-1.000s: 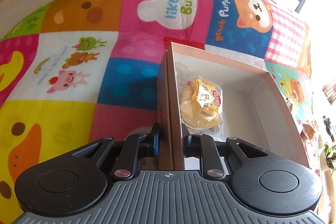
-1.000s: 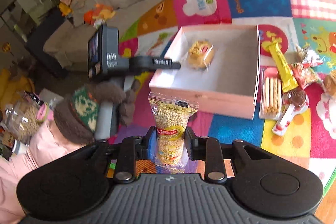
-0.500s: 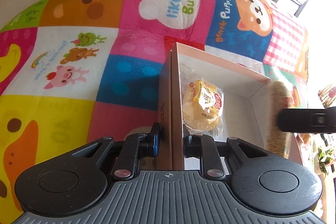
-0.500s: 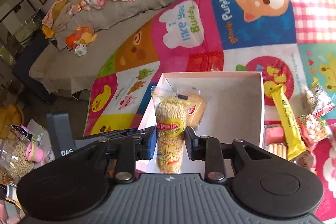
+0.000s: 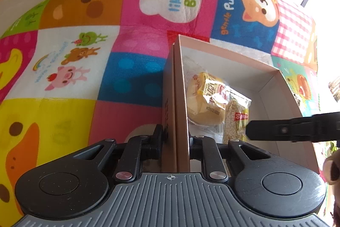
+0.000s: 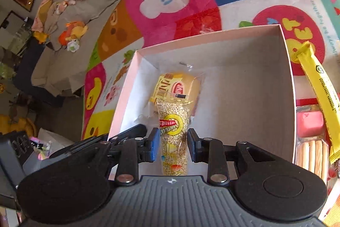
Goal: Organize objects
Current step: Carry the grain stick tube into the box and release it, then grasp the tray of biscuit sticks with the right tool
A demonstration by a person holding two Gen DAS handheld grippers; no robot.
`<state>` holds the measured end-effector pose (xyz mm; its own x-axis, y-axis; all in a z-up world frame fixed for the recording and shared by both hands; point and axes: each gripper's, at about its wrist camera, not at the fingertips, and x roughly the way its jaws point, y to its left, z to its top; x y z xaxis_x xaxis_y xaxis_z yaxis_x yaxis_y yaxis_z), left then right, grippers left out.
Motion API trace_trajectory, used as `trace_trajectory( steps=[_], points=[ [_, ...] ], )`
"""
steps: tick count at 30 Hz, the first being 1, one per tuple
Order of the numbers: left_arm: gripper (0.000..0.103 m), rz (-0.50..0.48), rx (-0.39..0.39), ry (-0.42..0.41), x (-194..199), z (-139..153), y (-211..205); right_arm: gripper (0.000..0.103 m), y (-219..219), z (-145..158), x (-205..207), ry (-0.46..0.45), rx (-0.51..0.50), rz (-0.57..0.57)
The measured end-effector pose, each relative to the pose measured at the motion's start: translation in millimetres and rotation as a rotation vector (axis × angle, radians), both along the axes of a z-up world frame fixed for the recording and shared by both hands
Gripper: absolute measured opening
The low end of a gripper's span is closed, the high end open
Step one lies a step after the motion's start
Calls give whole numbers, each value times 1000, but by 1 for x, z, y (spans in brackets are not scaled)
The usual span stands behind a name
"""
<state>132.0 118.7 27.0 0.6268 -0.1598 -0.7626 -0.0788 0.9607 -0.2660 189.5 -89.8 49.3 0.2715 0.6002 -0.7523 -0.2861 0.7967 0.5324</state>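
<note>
My left gripper [image 5: 176, 145] is clamped on the near left wall of the pink cardboard box [image 5: 274, 73], one finger outside the wall and the other inside, the wall running straight up between them. The box sits on a bright patchwork play mat [image 5: 89, 52] printed with cartoon animals and the words "i like you Buddy".

My right gripper [image 6: 173, 145] reaches into the box from the other side, its black finger showing at the right edge of my left camera. Between its fingers lies the clear puffed-grain snack bag [image 6: 173, 131] with a yellow and red label. In the right wrist view the blue pad on the left sits just beside the bag and the right finger stands slightly clear of it, so the jaws look let go, parted around the bag rather than pinching it. The bag lies lengthwise on the box floor, its far end overlapping the wrapped bun [image 6: 180, 86], which rests against the left wall of the box; in the left wrist view the two sit side by side and touching.

Outside the box, to its right, lie a long yellow snack stick packet [image 6: 323, 90] and a clear tray of biscuit sticks [image 6: 312, 150] with a pink dip compartment
</note>
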Motion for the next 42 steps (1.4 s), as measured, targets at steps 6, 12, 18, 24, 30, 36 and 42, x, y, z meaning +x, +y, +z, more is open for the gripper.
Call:
trace_trajectory(
  steps=[6, 12, 18, 24, 30, 36, 42],
  points=[
    [19, 14, 1, 22, -1, -2, -1, 43, -35, 42, -39, -267, -109, -42],
    [16, -15, 92, -4, 1, 11, -11, 66, -112, 62, -91, -513, -324, -238],
    [13, -20, 142, -39, 4, 20, -17, 66, -155, 27, -121, -490, -433, -304],
    [12, -11, 144, -29, 5, 21, -18, 66, -131, -9, -130, -483, -431, -188],
    [13, 6, 124, -25, 4, 20, -16, 45, -114, -13, -100, -433, -288, -155],
    [13, 12, 112, -25, 4, 19, -15, 32, -110, -22, -85, -369, -245, -168],
    [14, 20, 96, -20, 4, 19, -13, 31, -116, -21, -102, -358, -294, -179]
  ],
)
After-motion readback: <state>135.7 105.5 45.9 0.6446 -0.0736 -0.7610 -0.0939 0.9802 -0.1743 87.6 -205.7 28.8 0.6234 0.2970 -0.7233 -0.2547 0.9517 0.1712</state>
